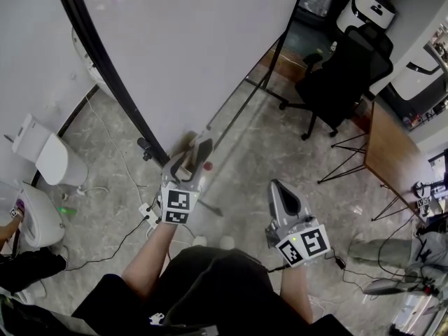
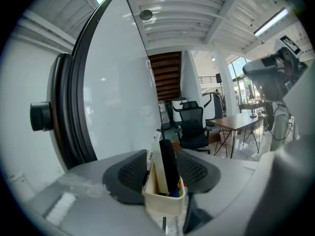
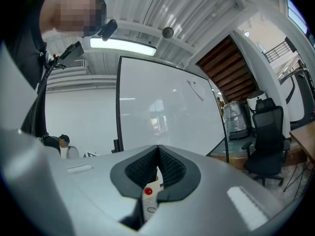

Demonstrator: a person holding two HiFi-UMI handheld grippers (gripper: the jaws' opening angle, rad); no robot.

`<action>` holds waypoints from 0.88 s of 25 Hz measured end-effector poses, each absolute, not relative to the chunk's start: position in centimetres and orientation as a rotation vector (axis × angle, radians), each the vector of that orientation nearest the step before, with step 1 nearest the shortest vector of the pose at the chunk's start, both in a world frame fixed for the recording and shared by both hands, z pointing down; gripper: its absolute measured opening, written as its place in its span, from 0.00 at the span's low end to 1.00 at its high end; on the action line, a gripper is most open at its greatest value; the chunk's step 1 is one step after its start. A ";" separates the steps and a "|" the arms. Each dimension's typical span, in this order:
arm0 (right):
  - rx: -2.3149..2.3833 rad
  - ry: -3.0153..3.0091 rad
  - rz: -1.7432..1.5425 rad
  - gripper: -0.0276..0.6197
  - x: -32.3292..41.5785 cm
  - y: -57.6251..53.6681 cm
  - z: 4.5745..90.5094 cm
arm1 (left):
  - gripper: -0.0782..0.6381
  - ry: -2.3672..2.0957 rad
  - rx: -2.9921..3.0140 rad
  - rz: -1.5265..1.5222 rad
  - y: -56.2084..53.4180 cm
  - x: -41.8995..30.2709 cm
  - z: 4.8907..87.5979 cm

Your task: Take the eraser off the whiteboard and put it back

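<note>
The whiteboard point(image 1: 196, 47) stands tilted on its black frame. My left gripper point(image 1: 192, 145) is at the board's lower edge. In the left gripper view, a cream box point(image 2: 165, 198) sits between the left gripper's point(image 2: 165, 173) pads, which touch both of its sides. A black eraser point(image 2: 169, 163) and a white marker stand upright in the box. A red dot point(image 1: 208, 165) shows beside the left jaws. My right gripper point(image 1: 276, 186) hangs lower right, away from the board, pads together and empty. Past the right gripper point(image 3: 157, 168), a white piece with a red dot point(image 3: 147, 191) is visible.
A black office chair point(image 1: 343, 68) and a wooden table point(image 1: 388, 152) stand to the right. Cables and a power strip point(image 1: 149, 215) lie on the stone floor below the left gripper. White bins point(image 1: 49, 159) sit at the left wall. A person point(image 3: 61, 141) is far left.
</note>
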State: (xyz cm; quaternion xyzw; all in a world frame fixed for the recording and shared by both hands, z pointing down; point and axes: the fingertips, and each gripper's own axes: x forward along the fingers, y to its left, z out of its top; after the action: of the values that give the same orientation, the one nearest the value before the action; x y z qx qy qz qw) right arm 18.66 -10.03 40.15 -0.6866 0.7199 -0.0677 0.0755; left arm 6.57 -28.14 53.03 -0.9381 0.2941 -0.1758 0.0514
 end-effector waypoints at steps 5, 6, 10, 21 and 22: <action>-2.051 2.159 -0.196 0.06 18.5 -9.8 40.0 | 0.33 0.886 -2.863 -0.518 -27.8 6.4 52.6; -2.049 2.160 -0.196 0.06 18.4 -9.8 39.9 | 0.32 0.887 -2.863 -0.517 -27.7 6.4 52.5; -2.038 2.165 -0.188 0.06 18.1 -9.4 39.6 | 0.27 0.887 -2.869 -0.498 -27.0 6.0 51.9; -1.972 2.209 -0.162 0.06 16.3 -8.6 38.8 | 0.14 0.890 -2.897 -0.351 -24.2 4.2 47.7; -1.966 2.213 -0.162 0.06 16.0 -8.6 38.8 | 0.14 0.890 -2.895 -0.337 -24.0 4.0 47.3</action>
State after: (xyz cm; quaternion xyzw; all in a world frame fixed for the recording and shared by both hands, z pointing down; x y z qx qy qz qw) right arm 16.03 -8.55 38.79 -0.6605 0.7436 -0.0544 0.0885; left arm 4.01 -23.98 47.29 -0.9489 0.2918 -0.1106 0.0470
